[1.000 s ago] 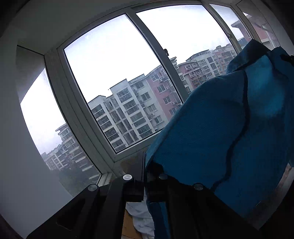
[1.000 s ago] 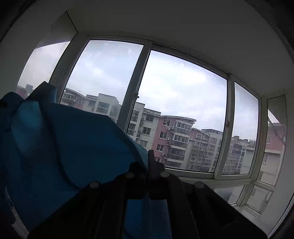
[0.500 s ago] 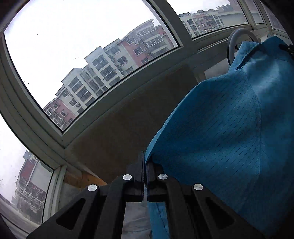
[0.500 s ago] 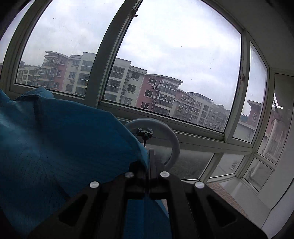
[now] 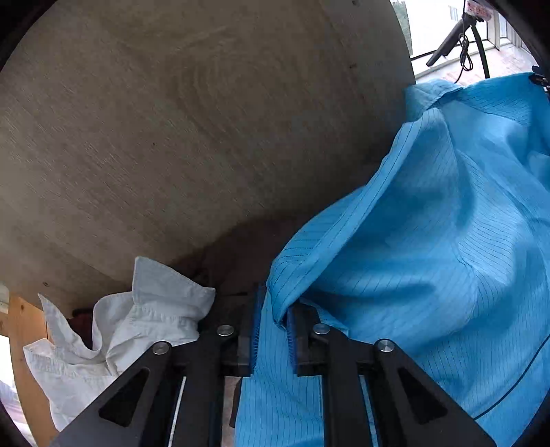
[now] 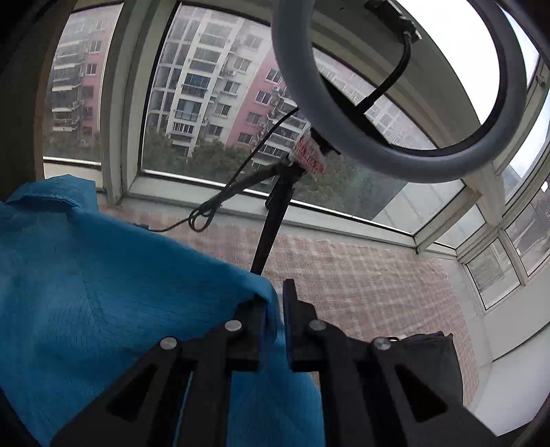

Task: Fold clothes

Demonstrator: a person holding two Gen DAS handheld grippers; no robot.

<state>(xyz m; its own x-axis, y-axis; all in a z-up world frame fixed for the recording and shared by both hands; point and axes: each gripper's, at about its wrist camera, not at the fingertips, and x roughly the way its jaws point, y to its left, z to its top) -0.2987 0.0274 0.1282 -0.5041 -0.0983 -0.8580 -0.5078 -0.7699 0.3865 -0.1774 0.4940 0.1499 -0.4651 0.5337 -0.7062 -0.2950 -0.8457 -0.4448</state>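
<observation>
Blue garment (image 5: 429,240) lowered onto table (image 5: 189,120); pinstriped, rumpled, seemingly released.

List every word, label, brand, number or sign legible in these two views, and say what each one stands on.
No text here can be read.
Red and white tag on the ring light stand: it carries printing, too blurred to read.
The same tag at the top edge of the left wrist view: too small to read.
Blue garment, white garment: no print or label visible.
</observation>
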